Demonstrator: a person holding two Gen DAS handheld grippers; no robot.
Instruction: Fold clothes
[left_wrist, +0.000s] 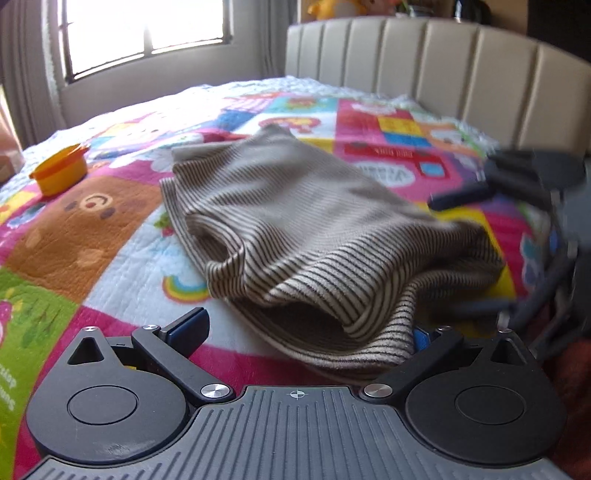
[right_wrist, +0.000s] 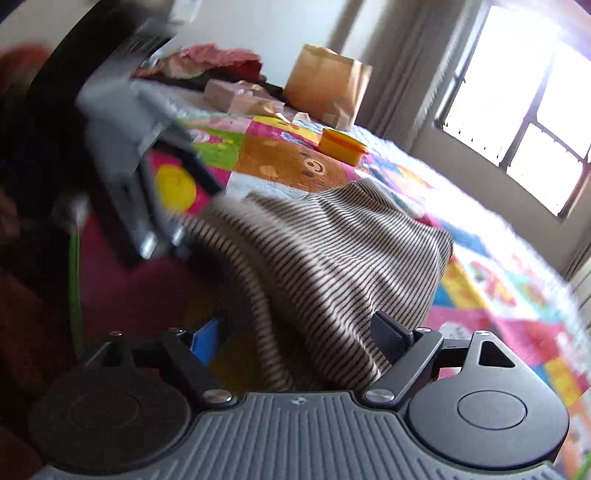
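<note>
In the left wrist view the left tongs (left_wrist: 306, 330) stood spread at the bottom of the frame. The left blue-padded finger (left_wrist: 188, 328) was bare over the quilt, while the right finger was almost wholly hidden under the near hem of the striped garment (left_wrist: 295, 221); only a sliver of blue pad showed, so contact there could not be judged. The garment lay bunched on the bed's patchwork quilt (left_wrist: 92, 236) at frame centre, its near fold gaping open and its far corner reaching toward the upper middle.

At the right edge the right tongs (left_wrist: 480, 236) appeared only as a dark motion blur, cut off by the frame.

In the right wrist view the right tongs (right_wrist: 297, 339) also stood spread, with the striped cloth draped down between the fingers; no pad visibly pressed on it. The upper left of that frame was smeared by the other tool's grey body, hiding the quilt behind.

Open quilt lay to the left of the garment and beyond it. Farther off sat an orange container (left_wrist: 59, 173) at the left and a padded headboard (left_wrist: 443, 66) across the top right.
</note>
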